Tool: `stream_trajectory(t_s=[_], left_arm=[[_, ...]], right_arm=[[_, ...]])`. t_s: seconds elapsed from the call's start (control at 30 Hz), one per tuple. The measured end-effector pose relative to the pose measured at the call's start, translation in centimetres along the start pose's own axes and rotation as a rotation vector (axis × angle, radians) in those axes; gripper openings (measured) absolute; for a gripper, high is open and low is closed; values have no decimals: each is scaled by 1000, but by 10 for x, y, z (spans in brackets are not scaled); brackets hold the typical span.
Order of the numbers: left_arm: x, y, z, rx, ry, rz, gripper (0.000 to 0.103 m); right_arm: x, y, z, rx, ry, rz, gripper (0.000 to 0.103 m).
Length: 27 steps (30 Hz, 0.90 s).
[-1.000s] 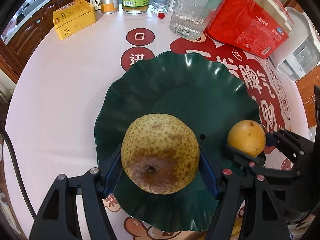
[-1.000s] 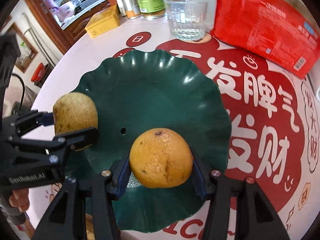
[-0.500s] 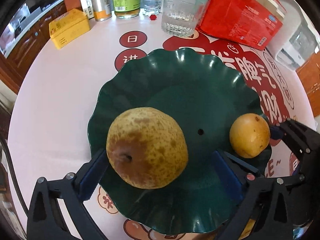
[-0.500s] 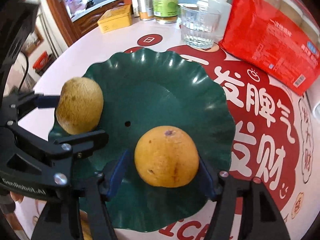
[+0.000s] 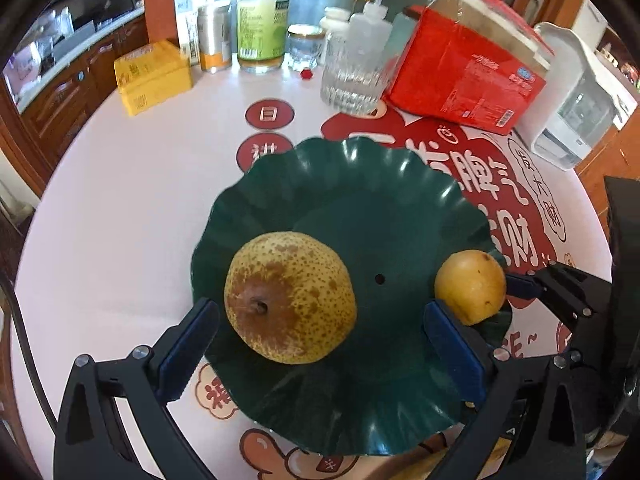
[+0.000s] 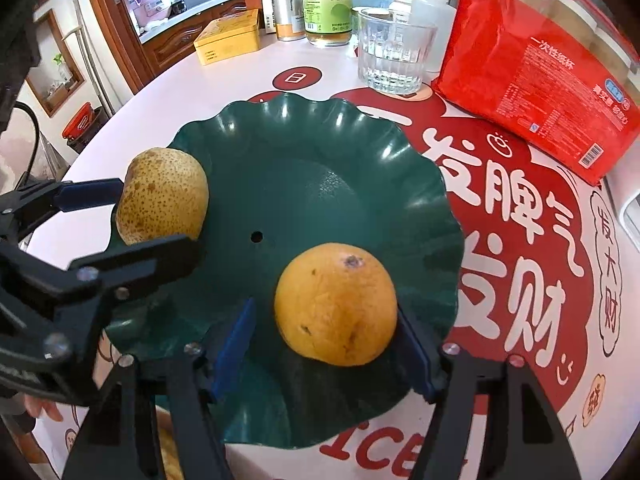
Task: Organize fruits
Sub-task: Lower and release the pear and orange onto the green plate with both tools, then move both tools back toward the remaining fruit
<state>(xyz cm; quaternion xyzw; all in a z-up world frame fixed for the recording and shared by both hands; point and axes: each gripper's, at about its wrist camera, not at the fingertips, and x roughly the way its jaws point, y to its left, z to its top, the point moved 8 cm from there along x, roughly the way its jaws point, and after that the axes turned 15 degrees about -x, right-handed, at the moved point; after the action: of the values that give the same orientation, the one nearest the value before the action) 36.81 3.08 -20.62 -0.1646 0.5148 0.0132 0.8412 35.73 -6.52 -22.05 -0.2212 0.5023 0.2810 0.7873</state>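
Observation:
A speckled pear (image 5: 290, 298) lies on the left of the scalloped green plate (image 5: 360, 184). My left gripper (image 5: 320, 346) stands wide open around it, with both blue pads clear of the fruit. An orange (image 6: 336, 304) rests on the plate's (image 6: 300, 140) near right part. My right gripper (image 6: 326, 346) is open around the orange, with a clear gap at the left pad and the right pad close beside the fruit. In the right wrist view the pear (image 6: 164, 200) shows between the left gripper's fingers (image 6: 92, 196). The left wrist view shows the orange (image 5: 470, 286) at the plate's right rim.
At the back of the round table stand a yellow tin (image 5: 152, 76), a ribbed glass (image 5: 352, 84), a red pack (image 5: 464, 80) and several bottles and jars. A white appliance (image 5: 576, 120) sits at the far right. A yellowish fruit (image 6: 168, 452) shows partly below the plate.
Both grippers have opened and let go of their fruit. The pear and the orange now rest on the plate. The left gripper has drawn back and up a little.

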Motion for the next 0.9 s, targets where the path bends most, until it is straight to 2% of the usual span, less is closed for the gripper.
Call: stream_trajectory(t_s=[0.13, 0.37, 0.7, 0.9], left_arm=[[-14, -6, -5, 62, -20, 29, 102], [-36, 2, -12, 67, -24, 76, 102], [-96, 11, -34, 66, -56, 72, 102], [-145, 11, -51, 51, -90, 42, 102]], right_arm=[[-12, 0, -2, -2, -9, -15, 68], [-34, 7, -14, -16, 3, -24, 68], [-88, 31, -31, -18, -17, -50, 68], [-134, 44, -39, 34, -59, -45, 68]])
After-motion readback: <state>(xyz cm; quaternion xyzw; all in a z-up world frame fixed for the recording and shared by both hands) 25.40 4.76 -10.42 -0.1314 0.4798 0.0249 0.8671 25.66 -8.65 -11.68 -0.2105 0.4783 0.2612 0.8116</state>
